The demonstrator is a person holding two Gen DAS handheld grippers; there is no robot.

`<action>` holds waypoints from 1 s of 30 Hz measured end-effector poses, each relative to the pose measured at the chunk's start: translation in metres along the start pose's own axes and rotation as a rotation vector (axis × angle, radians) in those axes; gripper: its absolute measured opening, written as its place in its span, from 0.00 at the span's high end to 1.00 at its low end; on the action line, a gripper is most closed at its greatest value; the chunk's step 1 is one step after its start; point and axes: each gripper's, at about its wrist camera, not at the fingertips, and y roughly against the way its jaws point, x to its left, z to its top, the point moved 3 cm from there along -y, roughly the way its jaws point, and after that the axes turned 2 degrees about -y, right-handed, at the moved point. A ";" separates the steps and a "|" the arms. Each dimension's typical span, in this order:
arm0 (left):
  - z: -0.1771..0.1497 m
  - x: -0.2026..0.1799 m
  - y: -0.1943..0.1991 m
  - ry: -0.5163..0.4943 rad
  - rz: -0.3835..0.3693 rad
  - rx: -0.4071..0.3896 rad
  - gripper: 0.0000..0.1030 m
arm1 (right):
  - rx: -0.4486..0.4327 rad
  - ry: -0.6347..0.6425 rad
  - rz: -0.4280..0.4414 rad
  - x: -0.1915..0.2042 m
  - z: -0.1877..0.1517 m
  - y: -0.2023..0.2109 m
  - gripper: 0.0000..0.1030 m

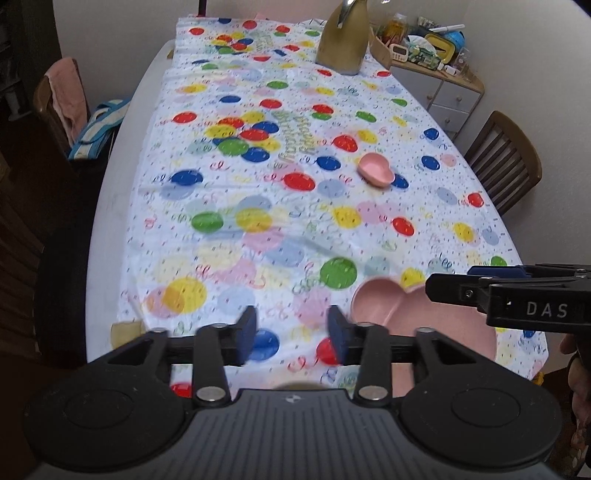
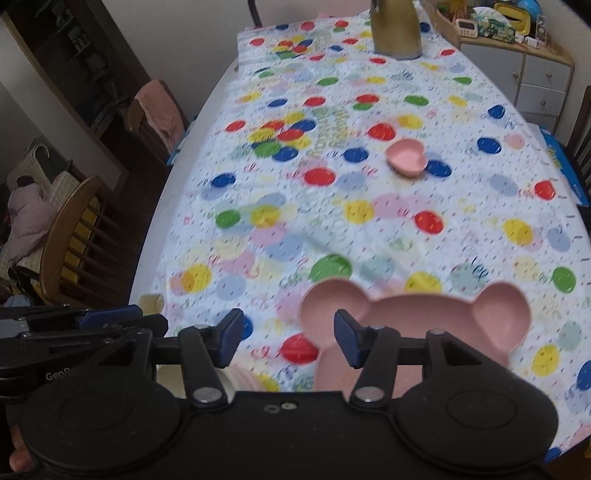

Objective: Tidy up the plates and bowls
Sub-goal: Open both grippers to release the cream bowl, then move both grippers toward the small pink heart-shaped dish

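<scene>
Above the balloon-print worktop [image 2: 369, 229], both sets of fingers parted, gripping nothing.
Left gripper [image 1: 291, 332] and right gripper [image 2: 288, 341] over the near edge; pink bear plate [image 2: 417, 317] below, heart bowl [image 2: 406, 157] farther back.

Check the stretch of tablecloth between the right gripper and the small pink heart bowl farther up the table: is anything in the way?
Nothing visible blocks it. The right gripper, jaws open and empty, hangs over the near edge of the bear-shaped plate. Beyond that plate only bare tablecloth lies before the heart bowl. The gold kettle stands far behind.
</scene>
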 end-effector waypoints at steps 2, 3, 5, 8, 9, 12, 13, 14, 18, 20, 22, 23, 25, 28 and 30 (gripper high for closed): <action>0.012 -0.006 -0.005 -0.005 0.011 -0.023 0.37 | -0.015 -0.004 -0.005 -0.011 0.011 0.003 0.41; 0.019 -0.010 -0.008 -0.009 0.020 -0.031 0.37 | -0.023 -0.004 -0.010 -0.016 0.017 0.004 0.37; 0.031 -0.015 -0.016 -0.006 0.028 -0.032 0.37 | -0.033 -0.001 -0.016 -0.027 0.029 0.006 0.35; 0.051 -0.024 -0.029 0.001 0.034 -0.040 0.37 | -0.046 0.005 -0.025 -0.044 0.047 0.006 0.26; 0.056 -0.027 -0.033 0.002 0.034 -0.045 0.36 | -0.050 0.008 -0.028 -0.049 0.053 0.006 0.24; 0.074 -0.038 -0.045 0.006 0.030 -0.065 0.28 | -0.064 0.017 -0.036 -0.067 0.072 0.002 0.18; 0.080 -0.042 -0.049 0.007 0.031 -0.070 0.26 | -0.071 0.020 -0.038 -0.074 0.078 0.000 0.15; 0.085 -0.045 -0.054 0.008 0.031 -0.071 0.25 | -0.078 0.024 -0.039 -0.080 0.084 -0.002 0.12; 0.109 -0.058 -0.080 0.022 0.030 -0.065 0.25 | -0.083 0.037 -0.048 -0.103 0.105 -0.013 0.04; 0.120 -0.064 -0.095 0.035 0.038 -0.054 0.25 | -0.072 0.036 -0.054 -0.116 0.115 -0.021 0.04; 0.130 -0.069 -0.111 0.051 0.054 -0.045 0.25 | -0.065 0.031 -0.063 -0.128 0.126 -0.030 0.04; 0.134 -0.071 -0.118 0.061 0.060 -0.040 0.25 | -0.065 0.029 -0.070 -0.134 0.132 -0.034 0.04; 0.141 -0.075 -0.134 0.083 0.066 -0.023 0.25 | -0.065 0.015 -0.083 -0.147 0.144 -0.043 0.04; 0.147 -0.081 -0.155 0.104 0.075 -0.001 0.25 | -0.062 -0.015 -0.093 -0.165 0.163 -0.057 0.05; 0.149 -0.085 -0.167 0.115 0.080 0.007 0.25 | -0.054 -0.037 -0.093 -0.175 0.174 -0.065 0.05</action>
